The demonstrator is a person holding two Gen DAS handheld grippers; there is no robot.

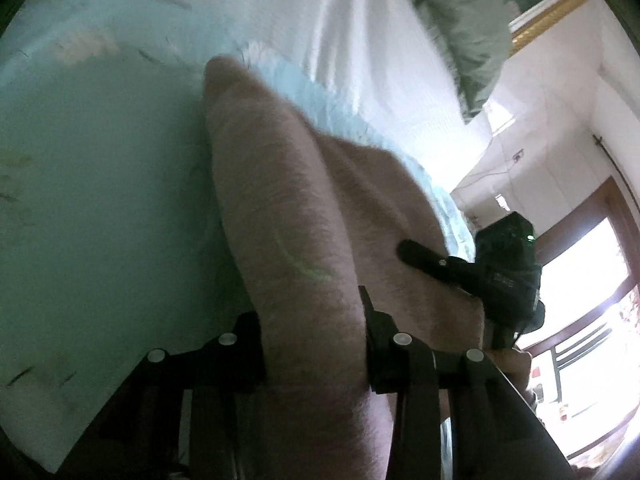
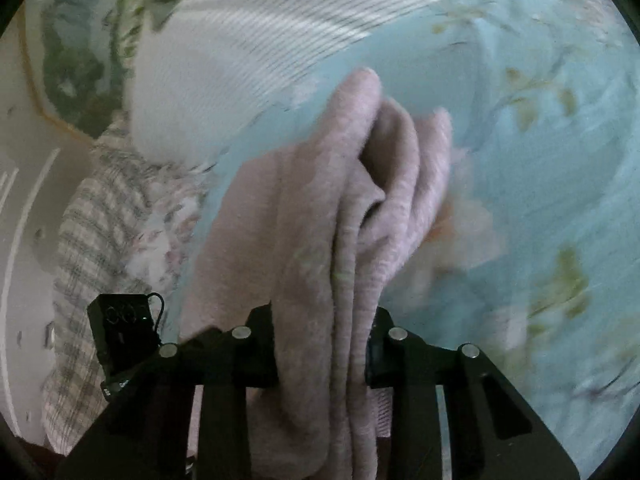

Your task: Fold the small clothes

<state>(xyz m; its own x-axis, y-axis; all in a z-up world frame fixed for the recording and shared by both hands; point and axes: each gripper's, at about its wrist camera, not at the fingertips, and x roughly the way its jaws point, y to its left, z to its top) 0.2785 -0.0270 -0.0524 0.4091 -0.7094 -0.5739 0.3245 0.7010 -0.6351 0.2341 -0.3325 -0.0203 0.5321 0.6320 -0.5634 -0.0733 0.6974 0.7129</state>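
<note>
A pink knit garment (image 1: 280, 208) hangs bunched over the pale blue flowered bed sheet (image 1: 92, 168). My left gripper (image 1: 314, 320) is shut on a thick fold of it, and the cloth fills the gap between the jaws. To the right, one black finger (image 1: 424, 259) of my right gripper lies on the same garment. In the right wrist view the pink garment (image 2: 352, 200) runs in several folds up from my right gripper (image 2: 322, 320), which is shut on it. The cloth's far end droops above the sheet (image 2: 560, 180).
A white ribbed cover (image 2: 240, 40) lies at the head of the bed, with a green leafy pillow (image 1: 452, 20) behind it. A checked cloth (image 2: 92, 220) hangs at the bed's left side. A bright window with a brown frame (image 1: 592, 280) stands at the right.
</note>
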